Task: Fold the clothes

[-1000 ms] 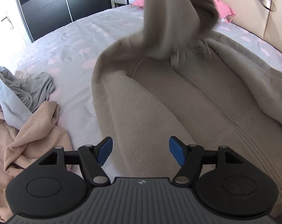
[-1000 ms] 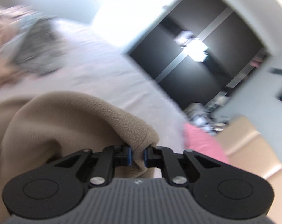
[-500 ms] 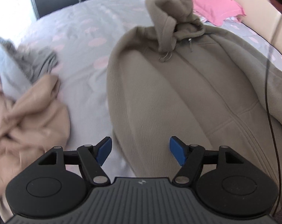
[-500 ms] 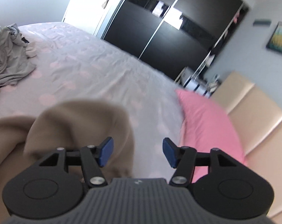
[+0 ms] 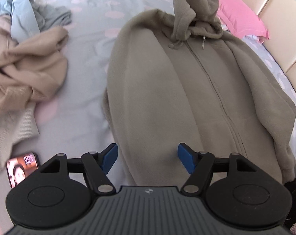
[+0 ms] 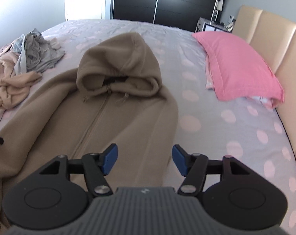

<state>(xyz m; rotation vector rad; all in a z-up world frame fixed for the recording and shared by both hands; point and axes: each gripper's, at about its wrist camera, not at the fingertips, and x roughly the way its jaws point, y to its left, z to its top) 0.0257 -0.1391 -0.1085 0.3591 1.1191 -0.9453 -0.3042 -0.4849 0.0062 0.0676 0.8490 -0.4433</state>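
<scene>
A tan fleece zip hoodie (image 5: 187, 90) lies flat, front up, on the bed, its hood (image 5: 193, 9) at the far end. It also shows in the right wrist view (image 6: 108, 121), with the hood (image 6: 118, 60) lying beyond the collar. My left gripper (image 5: 147, 160) is open and empty above the hoodie's near hem. My right gripper (image 6: 144, 160) is open and empty above the hoodie's right side, near its edge.
A pile of beige and grey clothes (image 5: 24, 58) lies left of the hoodie, also in the right wrist view (image 6: 20, 64). A phone (image 5: 22, 169) lies near the front left. A pink pillow (image 6: 238, 66) and padded headboard (image 6: 275, 45) are on the right.
My right gripper let go of the hood, opened and drew back. The hood dropped flat beyond the collar. My left gripper pulled back toward the hem.
</scene>
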